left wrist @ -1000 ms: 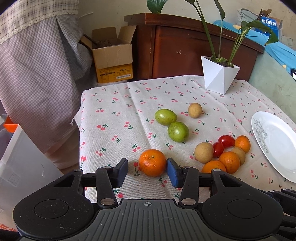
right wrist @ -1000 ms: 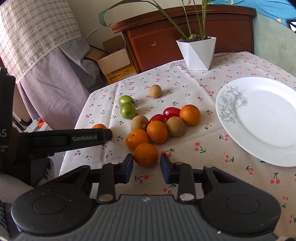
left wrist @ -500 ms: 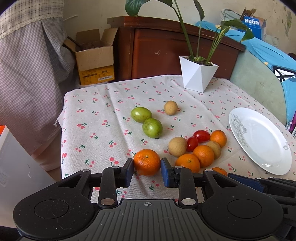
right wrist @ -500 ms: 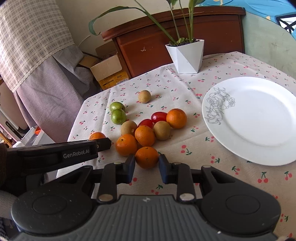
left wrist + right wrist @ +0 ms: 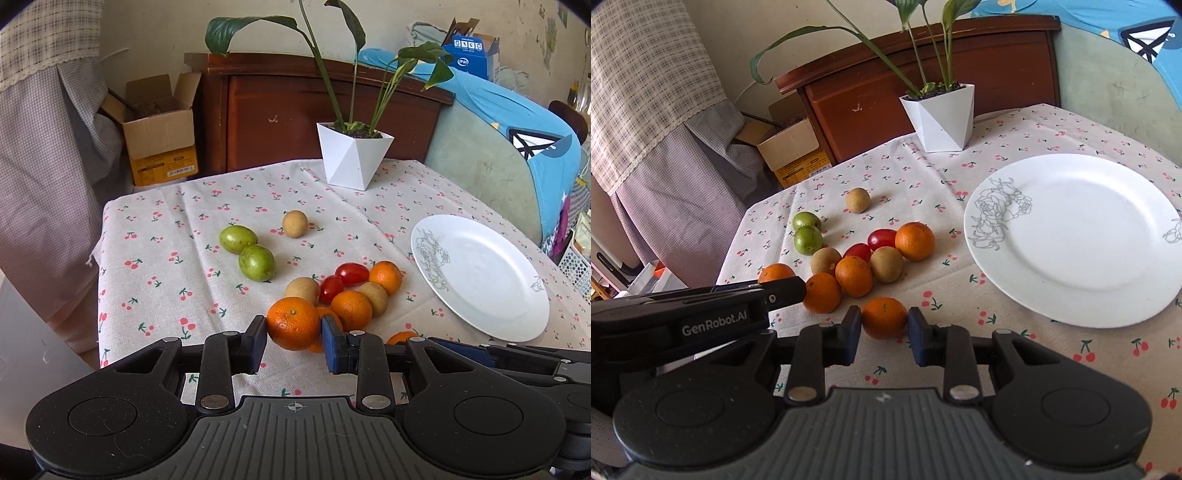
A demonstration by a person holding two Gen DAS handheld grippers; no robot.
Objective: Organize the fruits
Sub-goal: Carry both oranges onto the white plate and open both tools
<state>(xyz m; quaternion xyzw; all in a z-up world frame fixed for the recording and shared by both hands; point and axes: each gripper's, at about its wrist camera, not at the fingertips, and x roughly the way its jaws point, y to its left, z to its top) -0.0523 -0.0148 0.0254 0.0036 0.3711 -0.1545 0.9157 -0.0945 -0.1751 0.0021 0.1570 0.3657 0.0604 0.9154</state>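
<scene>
Now, left gripper (image 5: pixel 293 334): clamped across the middle of one orange (image 5: pixel 293 323), just off the fruit pile's near left edge.
Right gripper (image 5: pixel 884 328): pads pressing both sides of another orange (image 5: pixel 884 317), in front of the pile (image 5: pixel 866 258).
Handling: light, round, firm-skinned; likely to roll or slip if pinched off-centre, and to bruise under a hard squeeze.
Grip spot: widest girth, pads opposite.
Plate (image 5: pixel 1115 288): white, empty, right of the pile on the bench (image 5: pixel 997 354).
</scene>
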